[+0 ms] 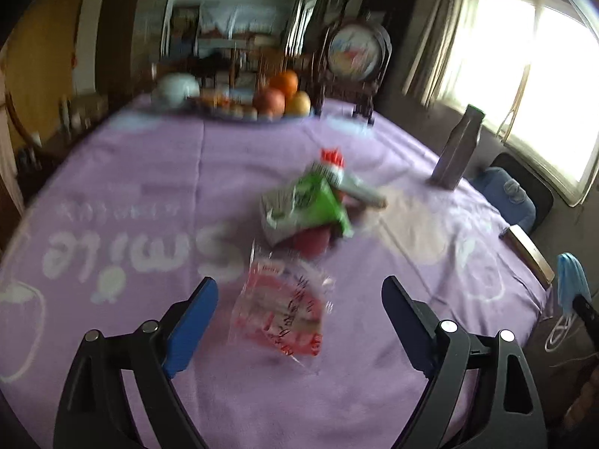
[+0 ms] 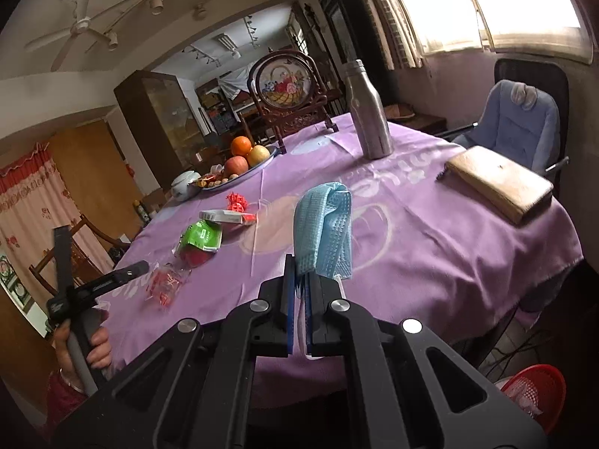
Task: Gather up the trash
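Purple cloth (image 2: 430,224) covers the round table and fills the middle of both views — white lettering runs across it. On the right of the right wrist view a tan wallet (image 2: 499,187) lies near the table's edge, with a steel bottle (image 2: 368,112) standing above and left of it. A fruit tray (image 2: 243,166) sits at the far side, centre left. At lower centre of that view the right gripper (image 2: 299,280) is clamped on a blue face mask (image 2: 324,232), which stands up out of the narrow jaws. In the left wrist view the left gripper (image 1: 299,321) is spread wide, nothing pressed; a clear red-printed wrapper (image 1: 280,318) lies on the cloth between the fingers. Just above it sits a green packet (image 1: 303,205), blurred. A red basket (image 2: 535,393) shows at lower right.
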Tool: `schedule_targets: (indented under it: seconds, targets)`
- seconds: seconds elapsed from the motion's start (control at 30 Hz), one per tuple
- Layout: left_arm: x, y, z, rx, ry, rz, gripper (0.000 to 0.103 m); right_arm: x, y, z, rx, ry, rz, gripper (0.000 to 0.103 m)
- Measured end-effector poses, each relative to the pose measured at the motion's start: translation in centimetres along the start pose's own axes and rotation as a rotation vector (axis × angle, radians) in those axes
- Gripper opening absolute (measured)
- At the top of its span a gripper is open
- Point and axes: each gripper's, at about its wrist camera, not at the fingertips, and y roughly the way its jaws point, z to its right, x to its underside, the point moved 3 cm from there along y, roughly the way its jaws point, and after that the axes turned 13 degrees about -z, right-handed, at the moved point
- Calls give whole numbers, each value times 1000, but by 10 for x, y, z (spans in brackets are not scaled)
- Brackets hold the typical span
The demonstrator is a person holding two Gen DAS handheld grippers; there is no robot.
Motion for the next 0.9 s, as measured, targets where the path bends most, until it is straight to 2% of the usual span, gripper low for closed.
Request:
schedule_targets:
  seconds: [0.1, 0.2, 0.27, 0.33, 0.4, 0.5, 0.7, 0.9]
  targets:
    - [-3, 24, -1, 3, -10, -82, 88, 2, 1, 5, 3, 11, -3, 5]
    - [0, 44, 1, -42, -1, -140, 85, 5, 1, 8, 2, 21, -12, 6]
    - [0, 49, 0, -28, -8, -169, 54, 7, 3, 12, 1, 27, -20, 6]
    - [-1, 48, -3, -4, -13, -167, 50, 9, 4, 14, 0, 32, -27, 6]
    - [0, 41, -5, -9, -21, -127, 47, 12, 4, 15, 4, 33, -28, 6]
    - [3, 16, 4, 24, 7, -47, 46, 15, -1, 17, 11, 33, -24, 6]
    - [13, -41, 61, 66, 160, 95, 46, 20, -18, 24, 27, 38, -1, 6]
    - [29, -49, 124, 119, 280, 104, 46, 31, -45, 45, 63, 68, 27, 5]
